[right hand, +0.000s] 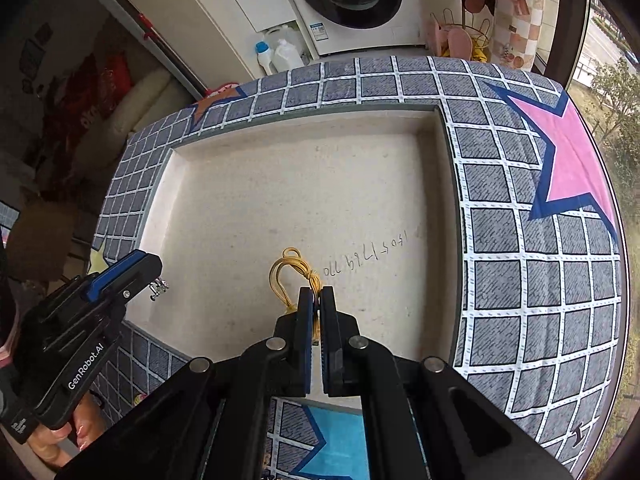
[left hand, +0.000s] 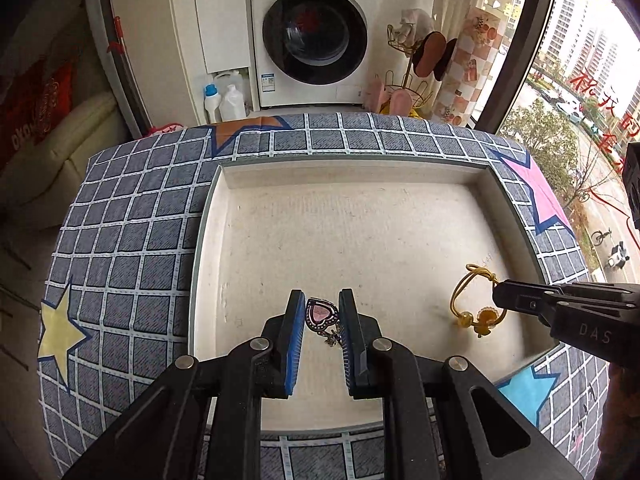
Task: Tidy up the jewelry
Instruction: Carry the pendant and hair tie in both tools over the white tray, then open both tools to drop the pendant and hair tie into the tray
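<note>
Behind the counter stands a white washing machine [left hand: 316,36] with a dark round door, two plastic bottles [left hand: 224,100] on the floor at its left and a gold wire rack [left hand: 412,60] with pink and brown things at its right; a big window [left hand: 580,92] fills the right side. A grey checked cloth [left hand: 132,216] with coloured stars covers the counter, and on it lies a shallow white tray [left hand: 222,200] with a low rim.

The left gripper [left hand: 322,312] hangs over the near part of the tray, pointing steeply down. Its blue-padded jaws are clamped on a heart-shaped pendant [left hand: 320,312] with a pink face and a dark beaded edge; a small silvery charm [left hand: 331,336] dangles below it. In the right wrist view this gripper [right hand: 138,268] shows at the tray's left rim, with the silvery charm [right hand: 159,287] hanging from its tip and a hand [right hand: 60,436] gripping its handle.

The right gripper [right hand: 317,300] is over the right half of the tray, its jaws pressed together on a yellow elastic band [right hand: 288,272], pinched near its knot. The band's loop hangs out ahead of the jaws. In the left wrist view the same band [left hand: 460,292] hangs from the black tip, with yellow beads [left hand: 486,316] at its lower end; whether they touch the tray floor I cannot tell. Handwritten marks [right hand: 364,260] run across the tray floor just right of the band.
</note>
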Available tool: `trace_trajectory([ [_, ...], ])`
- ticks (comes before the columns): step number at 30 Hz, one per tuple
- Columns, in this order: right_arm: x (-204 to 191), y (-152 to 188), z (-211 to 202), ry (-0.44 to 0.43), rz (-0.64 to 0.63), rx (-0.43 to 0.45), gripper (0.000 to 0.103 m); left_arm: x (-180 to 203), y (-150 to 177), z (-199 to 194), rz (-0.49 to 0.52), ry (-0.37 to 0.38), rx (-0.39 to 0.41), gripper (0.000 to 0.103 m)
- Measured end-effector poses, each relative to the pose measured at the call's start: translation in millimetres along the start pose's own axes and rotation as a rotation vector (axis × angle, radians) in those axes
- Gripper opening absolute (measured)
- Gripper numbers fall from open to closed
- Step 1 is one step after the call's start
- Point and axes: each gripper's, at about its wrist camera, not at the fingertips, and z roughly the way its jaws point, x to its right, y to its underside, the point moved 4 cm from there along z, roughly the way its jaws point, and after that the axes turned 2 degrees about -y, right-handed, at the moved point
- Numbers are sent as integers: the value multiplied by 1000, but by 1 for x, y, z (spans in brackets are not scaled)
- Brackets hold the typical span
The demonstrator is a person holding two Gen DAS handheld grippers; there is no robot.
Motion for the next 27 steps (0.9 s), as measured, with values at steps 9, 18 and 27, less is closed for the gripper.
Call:
trace_trajectory([
  [9,21,3,24,43,23,-44,4,5,11,32,40,-99,-65,30],
  [18,16,-2,16,45,22,-4,68,3,10,29,25,-86,-63,62],
  [27,17,-3,-15,7,77,64,68,-2,4,-6,11,-114,28,103],
])
